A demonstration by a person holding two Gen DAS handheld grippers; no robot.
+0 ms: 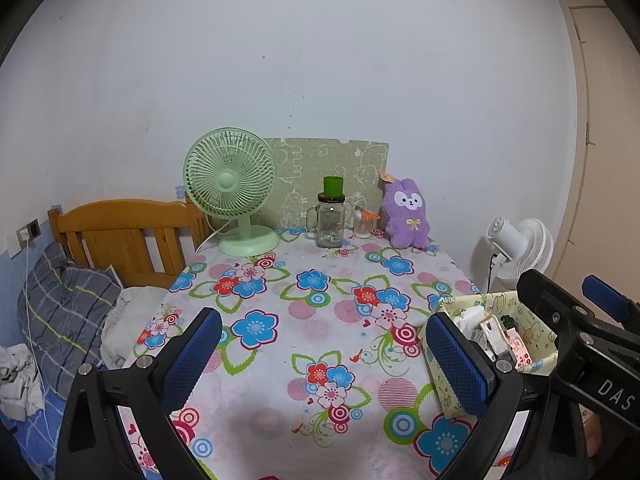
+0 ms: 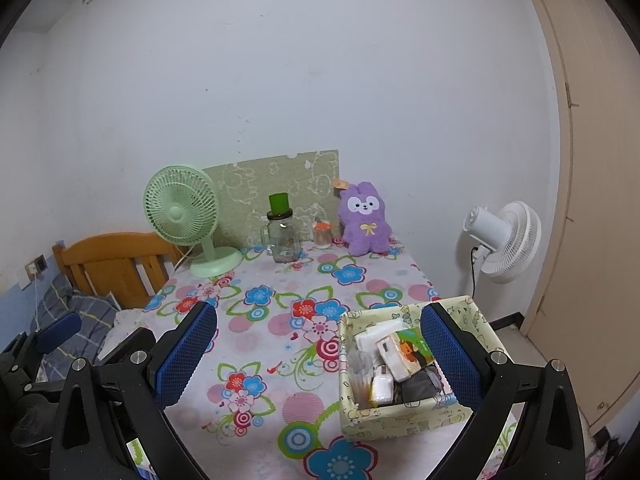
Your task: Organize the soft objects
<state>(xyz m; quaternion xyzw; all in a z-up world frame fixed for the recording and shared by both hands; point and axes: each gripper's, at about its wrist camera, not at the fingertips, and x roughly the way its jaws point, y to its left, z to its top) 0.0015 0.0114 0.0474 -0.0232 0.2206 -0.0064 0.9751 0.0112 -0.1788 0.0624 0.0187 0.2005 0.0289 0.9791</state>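
Both tongs, the left gripper (image 1: 324,356) and the right gripper (image 2: 320,350), gape wide and empty over the near table (image 1: 280,336). The purple plush rabbit (image 2: 363,220) sits far right: light, squashy, best pinched round its body. The near-right fabric basket (image 2: 400,418) holds half-hidden packets.

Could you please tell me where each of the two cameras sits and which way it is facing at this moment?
Left wrist view: sits on the left gripper, low at the near edge, looking across the floral table toward the back wall; its open jaws frame the view, and the right gripper shows at the right edge.
Right wrist view: sits on the right gripper, further right, facing the same way over the storage basket; its open jaws show, and the left gripper at left.
Shared: green fan, glass jar, purple plush rabbit, white fan.
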